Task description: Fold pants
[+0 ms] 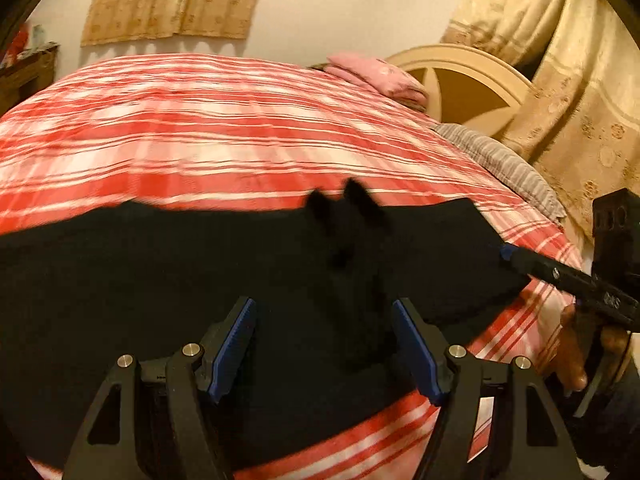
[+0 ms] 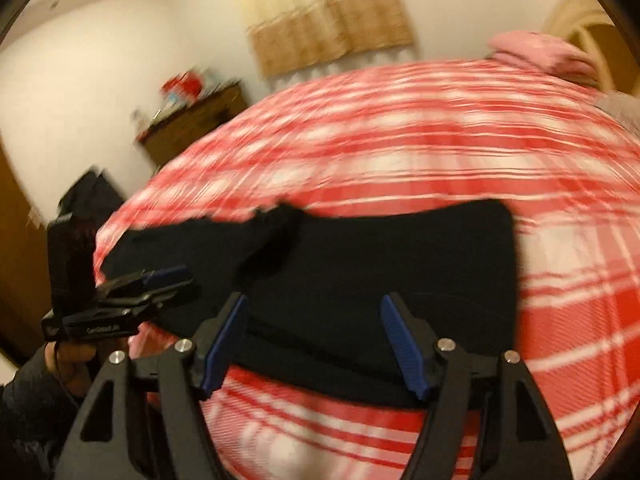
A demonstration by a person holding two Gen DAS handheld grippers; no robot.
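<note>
Black pants (image 1: 200,280) lie spread flat across the red and white plaid bed cover (image 1: 224,128); they also show in the right wrist view (image 2: 380,256). My left gripper (image 1: 324,344) is open, its blue pads wide apart just above the pants' near edge. My right gripper (image 2: 312,340) is open over the near edge of the pants' right part. In the left wrist view the right gripper (image 1: 505,251) reaches in from the right at the pants' right end. In the right wrist view the left gripper (image 2: 176,276) sits at the left over the pants. A small bunched fold (image 1: 344,216) sticks up mid-pants.
A pink folded cloth (image 1: 380,76) lies at the far head of the bed by the cream headboard (image 1: 460,80). A grey striped pillow (image 1: 500,164) lies at the right edge. A wooden cabinet (image 2: 192,120) with items stands at the far left. Curtains (image 1: 560,80) hang at the right.
</note>
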